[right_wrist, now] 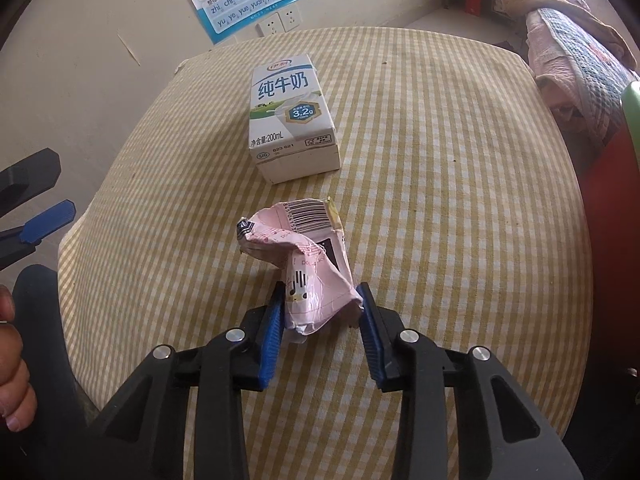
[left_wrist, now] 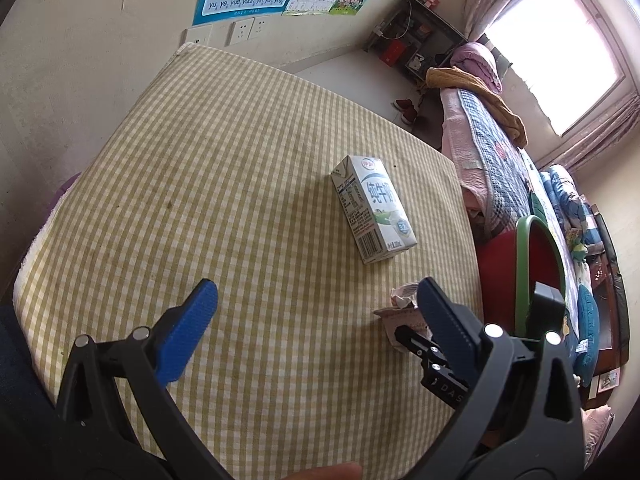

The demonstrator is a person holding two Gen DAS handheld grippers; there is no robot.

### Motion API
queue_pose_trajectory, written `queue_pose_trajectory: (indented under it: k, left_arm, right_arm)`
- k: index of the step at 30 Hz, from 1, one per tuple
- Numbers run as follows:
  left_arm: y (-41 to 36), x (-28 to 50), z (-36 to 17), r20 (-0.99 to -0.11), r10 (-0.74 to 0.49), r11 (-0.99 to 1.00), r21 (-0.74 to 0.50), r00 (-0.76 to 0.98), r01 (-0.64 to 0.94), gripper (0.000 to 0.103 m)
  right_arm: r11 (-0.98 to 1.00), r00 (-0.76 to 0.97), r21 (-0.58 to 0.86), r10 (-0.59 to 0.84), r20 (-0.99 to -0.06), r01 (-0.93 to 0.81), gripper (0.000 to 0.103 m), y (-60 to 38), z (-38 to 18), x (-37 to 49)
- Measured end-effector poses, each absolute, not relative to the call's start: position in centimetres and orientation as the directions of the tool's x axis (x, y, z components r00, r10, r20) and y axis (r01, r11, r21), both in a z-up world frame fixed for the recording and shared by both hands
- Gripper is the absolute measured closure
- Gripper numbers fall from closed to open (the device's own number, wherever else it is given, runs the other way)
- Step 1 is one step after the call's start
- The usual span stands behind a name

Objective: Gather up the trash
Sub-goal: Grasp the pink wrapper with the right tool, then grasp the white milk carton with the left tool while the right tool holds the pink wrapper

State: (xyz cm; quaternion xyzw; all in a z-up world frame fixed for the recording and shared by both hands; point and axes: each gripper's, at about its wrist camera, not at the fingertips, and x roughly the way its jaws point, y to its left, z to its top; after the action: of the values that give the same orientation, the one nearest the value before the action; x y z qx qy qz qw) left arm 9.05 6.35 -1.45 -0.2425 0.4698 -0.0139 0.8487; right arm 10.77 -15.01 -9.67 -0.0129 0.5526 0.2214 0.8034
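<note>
Currently right gripper (right_wrist: 320,300) pinches the crumpled pink carton (right_wrist: 308,268) on the checked tablecloth (right_wrist: 440,200); left gripper (left_wrist: 316,300) spread wide, empty; milk carton (right_wrist: 290,116) lies beyond.

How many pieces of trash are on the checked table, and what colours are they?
White milk carton: 1
Pink crumpled wrapper: 1
Total: 2 on the checked tablecloth

Pink crumpled carton (right_wrist: 310,276) sits pinched between my fingers (right_wrist: 270,340) — the white milk carton (right_wrist: 290,116) lies flat just beyond.
</note>
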Motion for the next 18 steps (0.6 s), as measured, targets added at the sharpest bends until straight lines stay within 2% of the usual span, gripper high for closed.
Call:
queue_pose_trajectory:
  k: [18]
  left_arm:
    - [1.5, 15.7, -1.9, -0.828, -0.263, 0.912, -0.381, 0.496, -0.152, 0.006]
  right_arm:
    - [0.927, 0.501, 0.253, 0.365, -0.785, -0.278, 0.069, -21.5, -2.2, 11.3]
